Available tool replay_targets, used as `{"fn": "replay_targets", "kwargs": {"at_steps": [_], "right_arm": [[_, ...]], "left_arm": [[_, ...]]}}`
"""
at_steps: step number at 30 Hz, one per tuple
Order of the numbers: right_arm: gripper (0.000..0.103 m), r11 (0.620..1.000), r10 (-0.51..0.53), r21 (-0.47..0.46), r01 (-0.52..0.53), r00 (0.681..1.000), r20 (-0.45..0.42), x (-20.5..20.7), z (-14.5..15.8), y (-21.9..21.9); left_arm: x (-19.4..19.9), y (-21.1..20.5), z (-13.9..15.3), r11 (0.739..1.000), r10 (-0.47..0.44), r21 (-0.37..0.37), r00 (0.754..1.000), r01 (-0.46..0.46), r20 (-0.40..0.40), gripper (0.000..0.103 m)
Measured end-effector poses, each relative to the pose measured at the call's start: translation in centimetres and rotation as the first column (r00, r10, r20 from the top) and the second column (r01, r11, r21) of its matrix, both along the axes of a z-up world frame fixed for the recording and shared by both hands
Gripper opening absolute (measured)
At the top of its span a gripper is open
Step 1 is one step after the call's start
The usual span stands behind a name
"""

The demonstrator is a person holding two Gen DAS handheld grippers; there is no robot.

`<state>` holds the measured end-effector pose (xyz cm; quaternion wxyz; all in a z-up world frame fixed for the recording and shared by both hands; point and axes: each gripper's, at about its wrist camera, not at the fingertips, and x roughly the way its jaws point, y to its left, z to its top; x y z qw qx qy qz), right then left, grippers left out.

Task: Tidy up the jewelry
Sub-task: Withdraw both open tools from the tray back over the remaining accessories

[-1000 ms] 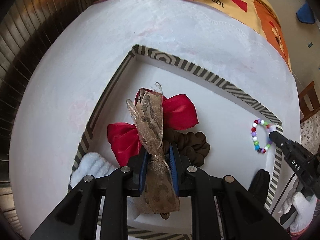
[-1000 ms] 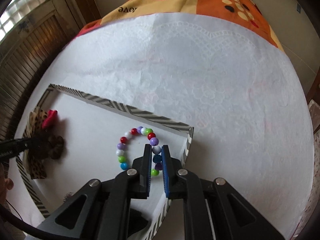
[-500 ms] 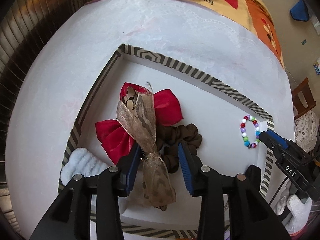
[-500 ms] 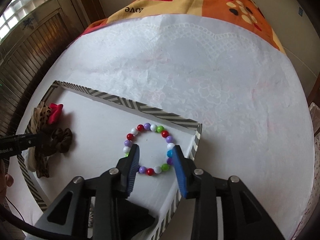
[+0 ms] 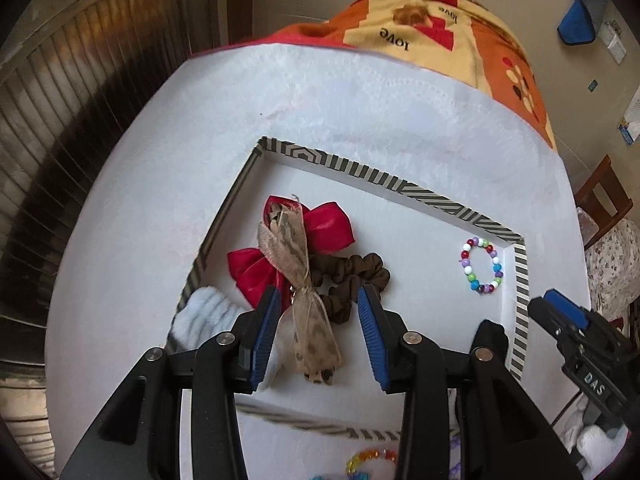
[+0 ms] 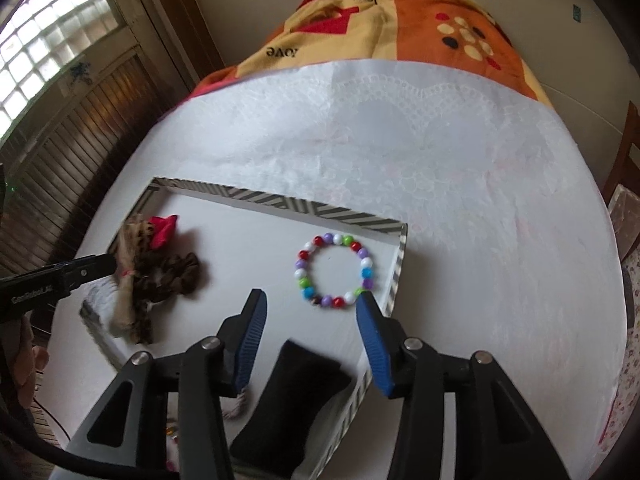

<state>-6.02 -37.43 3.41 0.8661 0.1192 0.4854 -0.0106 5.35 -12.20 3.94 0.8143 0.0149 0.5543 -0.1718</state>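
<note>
A: We are holding the left claw [image 5: 317, 312] spread wide above the striped tray [image 5: 424, 194], pinching nothing; the leopard ribbon bow [image 5: 298, 268] is lying loose between its pads, over the red bow [image 5: 320, 224] and the brown scrunchie [image 5: 352, 276].

B: And we are still widening the right claw [image 6: 310, 306], its jaws opening with nothing gripped. The beaded bracelet [image 6: 335, 270] is resting flat in the tray's corner at about 1 o'clock from our pads, just beside the rim, on the white-covered counter [image 6: 460, 200].
</note>
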Motion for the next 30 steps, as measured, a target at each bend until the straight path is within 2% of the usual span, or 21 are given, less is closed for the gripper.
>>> {"fn": "replay_targets", "kwargs": {"at_steps": [4,12,30], "right_arm": [[0.056,1.0,0.005,0.0,-0.005,1.0,0.015,-2.3,1.3,1.7],[0.057,1.0,-0.006,0.002,0.006,0.998,0.059,-6.9,3.4,5.3],[0.062,1.0,-0.021,-0.01,0.022,0.996,0.092,-15.4,5.4,12.3]], "left_arm": [[-1.6,0.9,1.0,1.0,-0.002,-0.004,1.0,0.002,0.022,0.032],[-5.8,3.4,2.9,1.0,-0.02,-0.002,0.997,0.02,0.069,0.032],[-14.7,9.2,5.7,0.999,-0.05,0.01,0.985,0.049,0.163,0.032]]}}
